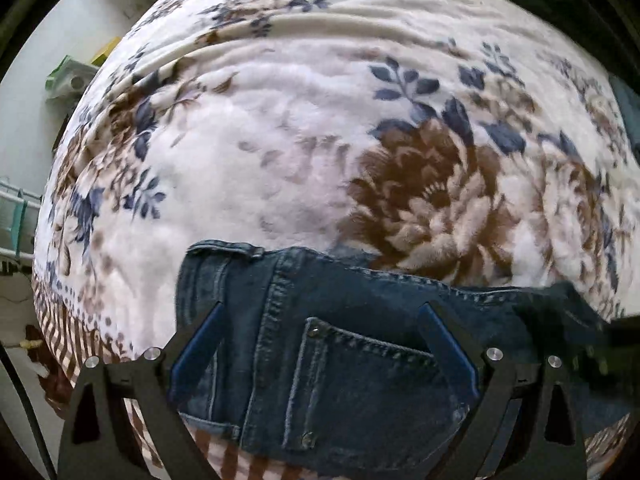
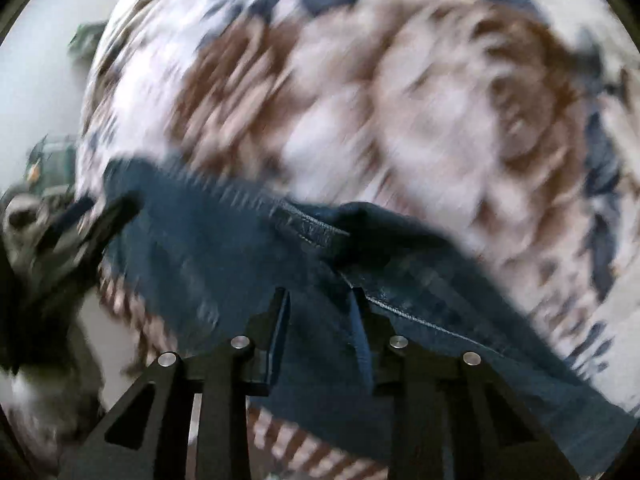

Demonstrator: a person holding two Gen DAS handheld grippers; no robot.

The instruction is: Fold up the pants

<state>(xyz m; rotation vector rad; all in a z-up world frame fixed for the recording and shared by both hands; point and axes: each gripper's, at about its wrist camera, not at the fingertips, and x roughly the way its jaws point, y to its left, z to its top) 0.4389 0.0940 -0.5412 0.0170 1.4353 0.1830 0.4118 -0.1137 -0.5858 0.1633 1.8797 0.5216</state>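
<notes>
Right now we see the pants, dark blue denim jeans, lying on a plush floral blanket printed with brown blooms and navy leaves, its edge banded in brown and white stripes. In the left wrist view the jeans fill the 6 o'clock part of the picture: a patch pocket with pale topstitching and small metal rivets at its corners faces us, a double-stitched seam runs beside it, and the waistband edge curls toward 11 o'clock. Our left gripper has its jaws spread wide over that pocket, the blue-padded fingers standing well apart on either side of it, with no cloth pinched between them that we can make out.

The right wrist view is heavily blurred. There the jeans stretch from 9 o'clock down toward 5 o'clock, with a stitched seam running along a raised fold. Our right gripper has its jaws drawn close and pinching a fold of the denim. The other gripper shows at 9 o'clock.
</notes>
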